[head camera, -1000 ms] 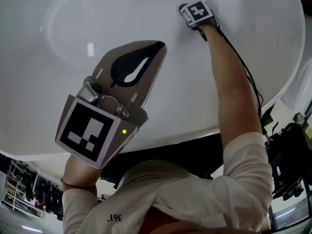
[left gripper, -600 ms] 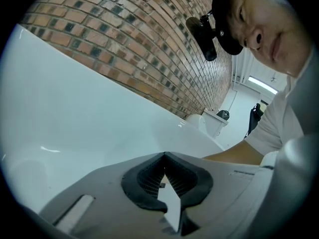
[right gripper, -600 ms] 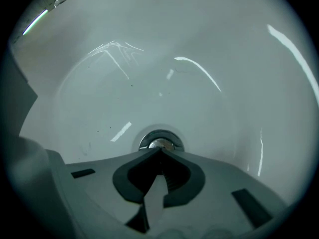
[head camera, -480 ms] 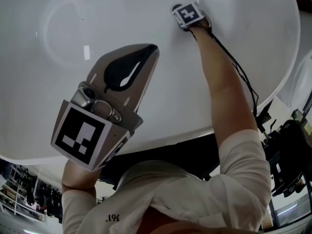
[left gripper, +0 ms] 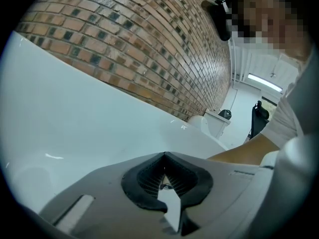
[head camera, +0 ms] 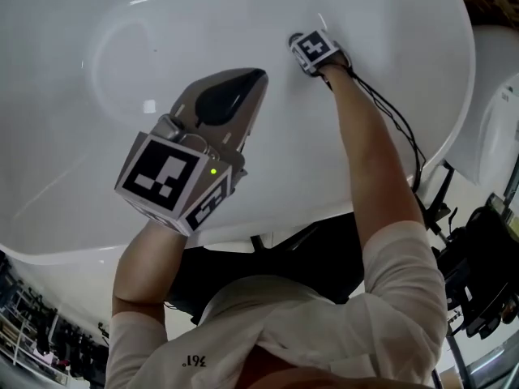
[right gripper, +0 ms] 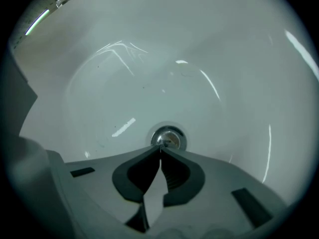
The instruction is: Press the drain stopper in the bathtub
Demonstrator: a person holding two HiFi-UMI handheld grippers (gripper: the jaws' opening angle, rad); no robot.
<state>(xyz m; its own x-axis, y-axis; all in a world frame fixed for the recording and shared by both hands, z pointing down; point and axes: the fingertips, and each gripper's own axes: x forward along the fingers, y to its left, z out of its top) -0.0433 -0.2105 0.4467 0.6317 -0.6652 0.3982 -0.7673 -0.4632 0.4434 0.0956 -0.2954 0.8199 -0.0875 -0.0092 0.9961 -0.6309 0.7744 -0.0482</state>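
The round chrome drain stopper [right gripper: 169,137] sits at the bottom of the white bathtub [right gripper: 149,59]. My right gripper [right gripper: 160,147] is shut and empty, its tips right at the stopper's near edge. In the head view the right gripper [head camera: 315,51] reaches deep into the tub [head camera: 389,47] at arm's length and hides the stopper. My left gripper [head camera: 251,78] is shut with nothing in it, held above the tub's near side. In the left gripper view its closed tips [left gripper: 165,154] point across the tub's rim [left gripper: 99,108].
A brick wall [left gripper: 149,44] runs behind the tub. A white toilet [left gripper: 212,123] stands past the tub's far end, also in the head view [head camera: 495,120]. Black cables [head camera: 397,128] trail along my right forearm. Dark equipment [head camera: 486,282] stands at the right.
The left gripper has shifted slightly right and up in the head view. The right gripper stays deep in the tub at about the same spot.
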